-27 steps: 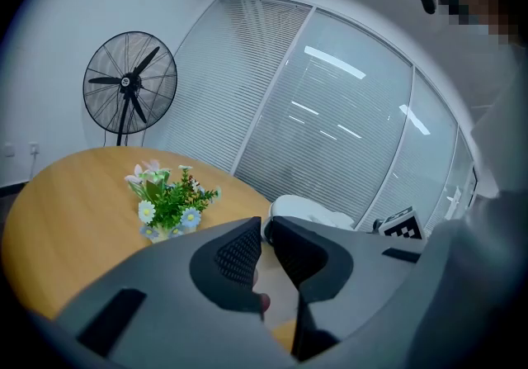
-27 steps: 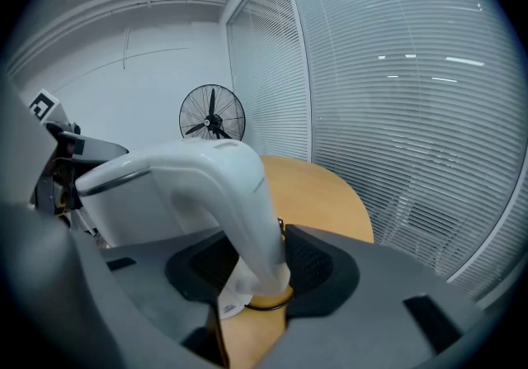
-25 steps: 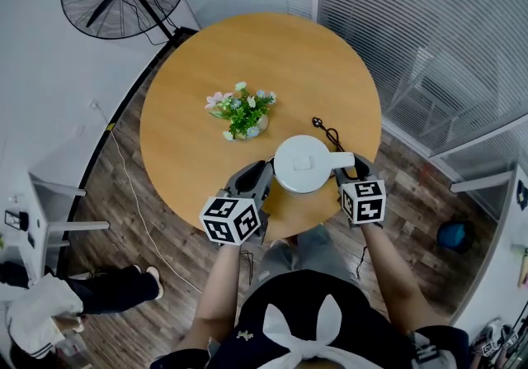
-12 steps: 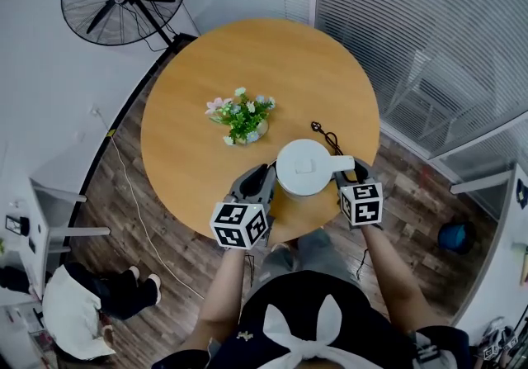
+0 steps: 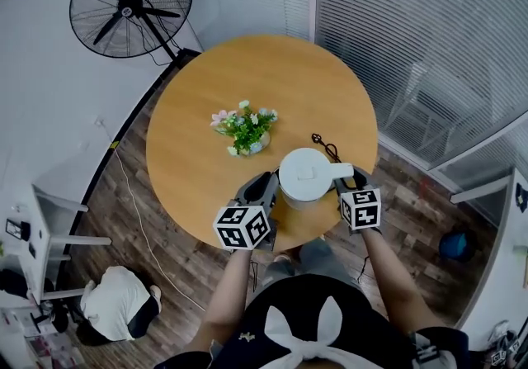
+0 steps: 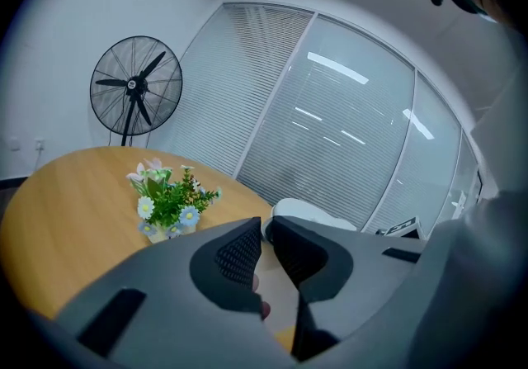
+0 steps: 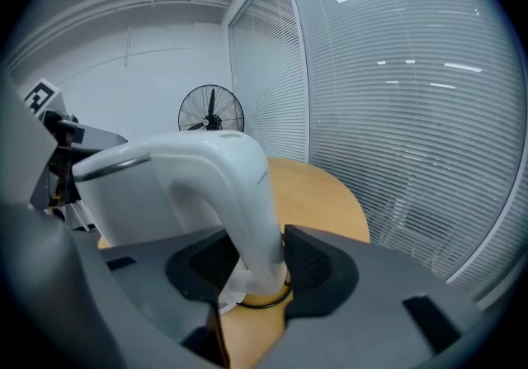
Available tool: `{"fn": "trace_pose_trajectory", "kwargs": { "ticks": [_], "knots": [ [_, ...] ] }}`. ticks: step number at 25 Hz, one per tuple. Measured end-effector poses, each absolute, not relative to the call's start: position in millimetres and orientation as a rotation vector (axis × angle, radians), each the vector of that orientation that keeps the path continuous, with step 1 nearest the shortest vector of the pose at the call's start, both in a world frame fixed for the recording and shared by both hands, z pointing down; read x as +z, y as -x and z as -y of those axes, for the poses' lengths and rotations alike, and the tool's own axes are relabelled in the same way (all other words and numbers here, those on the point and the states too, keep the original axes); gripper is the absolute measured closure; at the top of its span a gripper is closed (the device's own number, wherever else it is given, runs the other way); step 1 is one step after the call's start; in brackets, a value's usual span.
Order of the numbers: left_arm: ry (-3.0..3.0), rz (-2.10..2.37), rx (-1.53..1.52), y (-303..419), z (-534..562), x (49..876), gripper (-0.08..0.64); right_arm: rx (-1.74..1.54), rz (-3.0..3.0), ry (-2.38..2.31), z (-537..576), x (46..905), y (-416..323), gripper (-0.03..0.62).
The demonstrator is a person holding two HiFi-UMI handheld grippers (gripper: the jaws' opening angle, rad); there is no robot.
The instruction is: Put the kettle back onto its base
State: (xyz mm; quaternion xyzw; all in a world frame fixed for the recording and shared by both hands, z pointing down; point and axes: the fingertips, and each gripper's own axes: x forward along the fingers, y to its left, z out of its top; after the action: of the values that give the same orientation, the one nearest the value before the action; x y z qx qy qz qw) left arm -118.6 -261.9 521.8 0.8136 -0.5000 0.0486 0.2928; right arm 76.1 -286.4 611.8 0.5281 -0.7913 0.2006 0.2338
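The white kettle (image 5: pixel 304 171) stands near the front edge of the round wooden table (image 5: pixel 214 87), its handle (image 5: pixel 341 170) pointing right. My right gripper (image 5: pixel 345 183) is shut on that handle (image 7: pixel 247 210), which passes between both pads of the right gripper (image 7: pixel 254 264). A dark ring (image 7: pixel 266 300) lies on the table under the handle. No base is visible in any view. My left gripper (image 5: pixel 266 187) sits close against the kettle's left side. The left gripper (image 6: pixel 264 231) has its jaws together with nothing between them, and the kettle (image 6: pixel 309 212) shows just past its tips.
A small pot of flowers (image 5: pixel 246 130) stands left of and behind the kettle. A black cord (image 5: pixel 326 143) lies behind the kettle. A standing fan (image 5: pixel 130 4) is at the back left, glass walls with blinds at the right. A person (image 5: pixel 120 314) crouches on the floor at the lower left.
The kettle and both grippers keep their places on the table. The head view has shifted slightly. The person on the floor at the lower left has moved to the right.
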Motion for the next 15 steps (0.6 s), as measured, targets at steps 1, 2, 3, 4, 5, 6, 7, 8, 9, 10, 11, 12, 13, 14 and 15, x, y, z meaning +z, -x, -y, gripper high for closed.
{"fn": "trace_pose_trajectory", "kwargs": {
  "ticks": [1,2,3,4,5,6,7,8,9,10,11,12,13,14,15],
  "knots": [
    [-2.168,1.328,0.13,118.2,261.6,522.0,0.495,0.532,2.154,-1.442,286.0,613.2,-76.5,0.422],
    [-2.173,1.333,0.138,118.1,261.0,521.7,0.495,0.517,2.137,-1.426,285.1,614.2,-76.1,0.427],
    [-2.181,1.346,0.151,118.1,260.3,520.9,0.495,0.51,2.129,-1.405,283.9,614.3,-74.7,0.428],
    [-2.187,1.36,0.163,117.9,259.6,520.0,0.495,0.511,2.128,-1.387,282.4,613.5,-73.0,0.428],
    [-2.191,1.368,0.171,117.1,258.9,519.0,0.497,0.515,2.129,-1.375,280.9,611.8,-72.0,0.42],
    [-2.191,1.368,0.175,116.1,258.3,518.2,0.495,0.515,2.13,-1.373,279.6,609.5,-72.0,0.417],
    [-2.188,1.363,0.176,115.2,258.1,517.5,0.495,0.51,2.13,-1.378,278.7,606.6,-72.7,0.408],
    [-2.186,1.36,0.178,114.9,258.2,517.1,0.495,0.503,2.132,-1.385,277.9,603.5,-73.4,0.4],
    [-2.186,1.36,0.182,115.3,258.4,516.4,0.495,0.5,2.136,-1.392,277.2,600.1,-74.1,0.388],
    [-2.19,1.361,0.184,116.0,258.5,515.2,0.495,0.498,2.143,-1.399,276.2,596.3,-74.7,0.385],
    [-2.198,1.363,0.182,116.7,258.4,512.8,0.495,0.495,2.15,-1.406,274.9,591.8,-75.5,0.383],
    [-2.208,1.364,0.176,117.2,258.4,509.2,0.495,0.488,2.158,-1.413,273.5,586.3,-76.4,0.382],
    [-2.221,1.364,0.168,117.4,258.3,504.6,0.495,0.479,2.166,-1.421,271.9,579.6,-77.5,0.382],
    [-2.239,1.365,0.164,117.2,258.0,499.2,0.495,0.469,2.174,-1.426,269.9,572.5,-78.4,0.382],
    [-2.262,1.37,0.165,116.9,257.4,493.3,0.495,0.461,2.178,-1.427,267.1,565.7,-78.7,0.382]
  ]
}}
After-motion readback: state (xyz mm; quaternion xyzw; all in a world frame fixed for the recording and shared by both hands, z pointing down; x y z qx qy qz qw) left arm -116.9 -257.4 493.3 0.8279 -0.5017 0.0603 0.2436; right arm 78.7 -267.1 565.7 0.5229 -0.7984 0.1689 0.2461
